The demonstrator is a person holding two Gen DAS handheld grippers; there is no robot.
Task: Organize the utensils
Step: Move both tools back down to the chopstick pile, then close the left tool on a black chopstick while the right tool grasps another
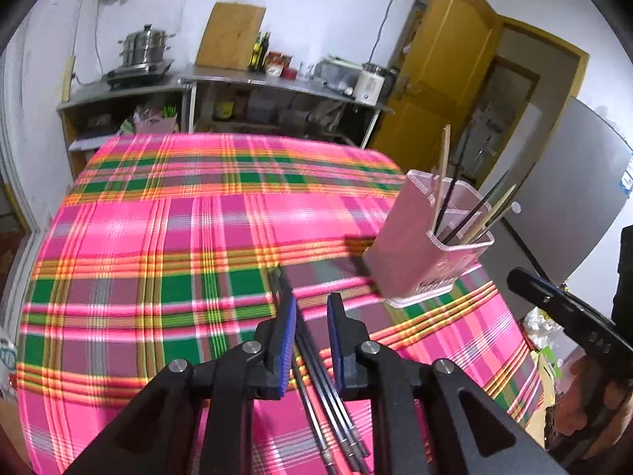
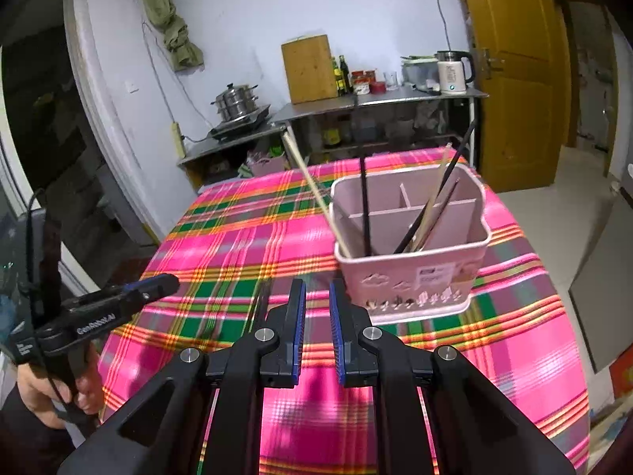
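The desk [image 1: 166,213], under a pink, green and orange plaid cloth, fills both wrist views. Taking the pink utensil holder [image 2: 411,261] as the landmark: it stands toward the desk's right-hand side, a divided plastic bin that already holds several dark and pale bamboo chopsticks leaning against its rim.

The left gripper [image 1: 311,322] sits to the left of the holder and nearer the person. Its jaws stand narrowly apart, and a bundle of dark chopsticks [image 1: 316,368] runs lengthwise through the gap. The bundle seems to lean on the left pad while a clear gap shows at the right pad, so the hold looks slack rather than clamped. The sticks' metal-tipped ends point back toward the camera, the far tips away across the desk and slightly left of the holder.

The right gripper [image 2: 316,308] is just in front of the holder, its jaws also narrow and with nothing between them.

The bundle's long axis lies nearly flat along the cloth, with the holder's mouth up and to its right. Judged from this, the left hand is the one placed to tip the sticks upright and carry them rightward into the holder.
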